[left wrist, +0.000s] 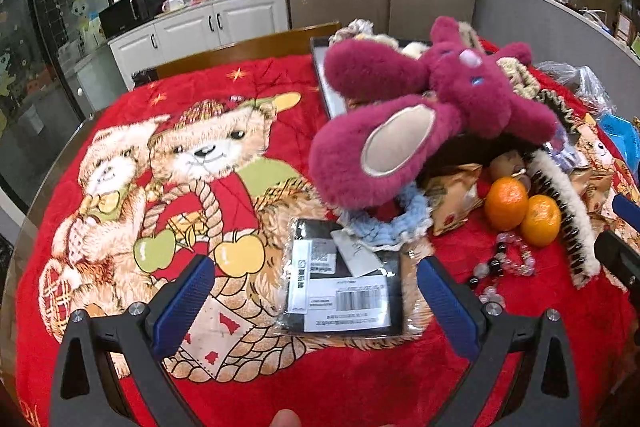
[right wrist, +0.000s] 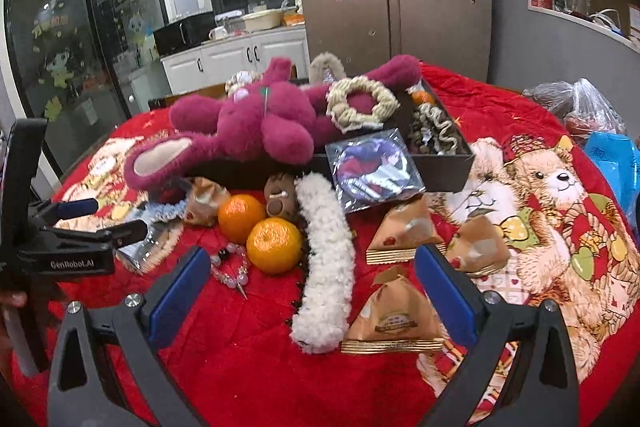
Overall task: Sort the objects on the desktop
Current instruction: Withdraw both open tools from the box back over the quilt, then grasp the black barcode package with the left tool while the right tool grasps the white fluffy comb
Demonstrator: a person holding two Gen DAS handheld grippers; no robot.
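Two sets of tongs, both released | left tongs [left wrist: 316, 291] straddle flat packet [left wrist: 344, 287], long axis pointing away | right tongs [right wrist: 312, 283] over fluffy clip [right wrist: 324, 267]

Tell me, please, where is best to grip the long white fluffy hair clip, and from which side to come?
Probably grip the long white fluffy hair clip across its narrow middle, coming from above with the right gripper. It lies flat and long on the red blanket; the near orange sits close on its left.
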